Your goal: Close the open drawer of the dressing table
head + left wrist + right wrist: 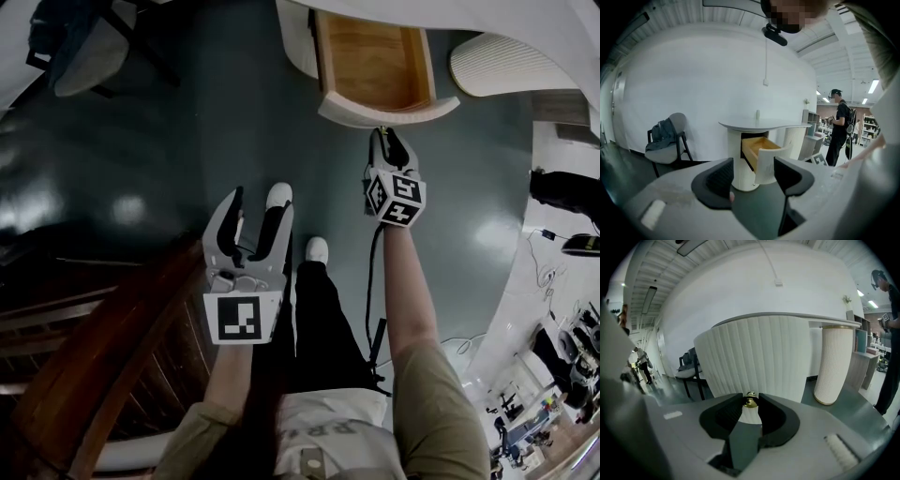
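**Right gripper on knob, drawer open**

My right gripper (750, 399) pinches the small brass knob (750, 402) on the ribbed white front of the drawer (389, 111), with the jaws closed onto it. The drawer stands pulled out of the dressing table (764, 124), its wooden inside bare. My left gripper (752, 176) hangs well apart from it over the dark floor (187, 141), jaws spread with nothing between them.

Head view looks steeply down onto the open drawer (389, 111) at the far side. Left gripper view faces it from well back; right gripper view sits close against its ribbed front, at the knob (750, 401).
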The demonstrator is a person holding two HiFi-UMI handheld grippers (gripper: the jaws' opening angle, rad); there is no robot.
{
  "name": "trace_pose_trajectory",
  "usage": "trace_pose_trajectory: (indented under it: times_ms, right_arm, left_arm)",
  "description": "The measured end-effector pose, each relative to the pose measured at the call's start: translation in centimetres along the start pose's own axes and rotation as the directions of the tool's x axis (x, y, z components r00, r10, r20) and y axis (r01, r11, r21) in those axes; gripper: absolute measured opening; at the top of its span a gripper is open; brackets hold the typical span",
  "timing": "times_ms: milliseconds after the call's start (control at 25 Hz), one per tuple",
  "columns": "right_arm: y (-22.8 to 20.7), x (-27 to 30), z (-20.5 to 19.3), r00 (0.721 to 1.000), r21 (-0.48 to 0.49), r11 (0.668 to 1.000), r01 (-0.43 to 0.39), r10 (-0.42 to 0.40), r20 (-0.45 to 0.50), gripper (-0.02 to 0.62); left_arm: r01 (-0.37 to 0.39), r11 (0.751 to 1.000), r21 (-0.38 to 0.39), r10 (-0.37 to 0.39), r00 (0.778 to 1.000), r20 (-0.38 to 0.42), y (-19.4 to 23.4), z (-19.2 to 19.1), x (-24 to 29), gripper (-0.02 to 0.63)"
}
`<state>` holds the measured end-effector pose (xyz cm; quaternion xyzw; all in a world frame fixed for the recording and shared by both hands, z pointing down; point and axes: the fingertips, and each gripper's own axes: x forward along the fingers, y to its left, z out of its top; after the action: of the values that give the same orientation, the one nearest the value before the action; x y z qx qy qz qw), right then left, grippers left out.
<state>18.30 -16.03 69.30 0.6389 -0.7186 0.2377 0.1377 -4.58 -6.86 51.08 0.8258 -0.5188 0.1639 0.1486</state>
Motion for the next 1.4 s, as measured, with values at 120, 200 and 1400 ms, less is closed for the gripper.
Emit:
trace_pose_trajectory:
  times_ms: [120,200,1400]
  right_arm:
    - [-0.1,0.4,0.2,1.000,-0.001,1.000,-0.004,0.004,-0.004,0.109]
    - [-0.1,0.5,0.3,1.000,0.001,1.000,-0.004,0.004,-0.004,0.109]
    - [-0.5,5.7,3.8,0.997,0.028,0.999,0.035,-0.037,0.072,0.108]
  left_arm:
    - [-0.004,1.000,-0.003,0.004,1.000,0.002,-0.1,0.0,0.4,0.284]
    - [-0.006,1.000,-0.001,0.006,1.000,0.012,0.0,0.3,0.6,0.284]
    - [-0.058,0.998,-0.007,0.057,0.998,-0.037,3.5,-2.1,4.0,0.284]
